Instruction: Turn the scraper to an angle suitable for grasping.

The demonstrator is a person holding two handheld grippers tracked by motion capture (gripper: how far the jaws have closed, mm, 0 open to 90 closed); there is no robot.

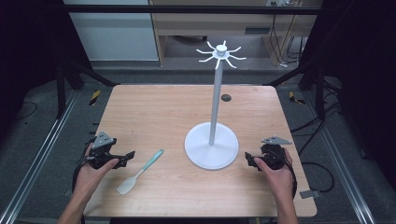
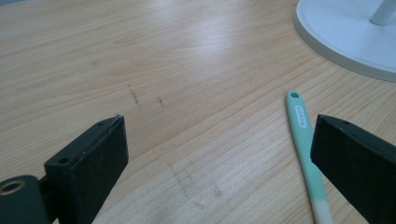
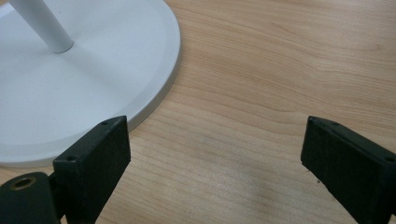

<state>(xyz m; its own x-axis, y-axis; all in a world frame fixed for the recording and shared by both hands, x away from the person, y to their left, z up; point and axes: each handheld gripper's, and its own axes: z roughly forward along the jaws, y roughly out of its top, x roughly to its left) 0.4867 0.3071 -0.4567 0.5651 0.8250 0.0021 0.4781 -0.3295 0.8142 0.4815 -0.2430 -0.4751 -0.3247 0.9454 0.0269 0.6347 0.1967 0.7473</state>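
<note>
A mint-green and white spatula (image 1: 139,172) lies flat on the wooden table (image 1: 154,112), handle toward the stand. A tall white stand (image 1: 213,116) with hooks at its top rises from a round base (image 1: 211,148) at the table's middle. My left gripper (image 1: 127,157) rests near the front left, open and empty, just left of the spatula. In the left gripper view the spatula handle (image 2: 303,140) lies beside the right jaw. My right gripper (image 1: 249,160) sits at the front right, open, close to the base. The base rim (image 3: 154,88) fills the upper left of the right gripper view.
A small dark round hole (image 1: 226,97) sits in the table behind the stand. Metal rails (image 1: 42,149) and black frame posts flank the table. Cables (image 1: 322,172) trail on the floor at the right.
</note>
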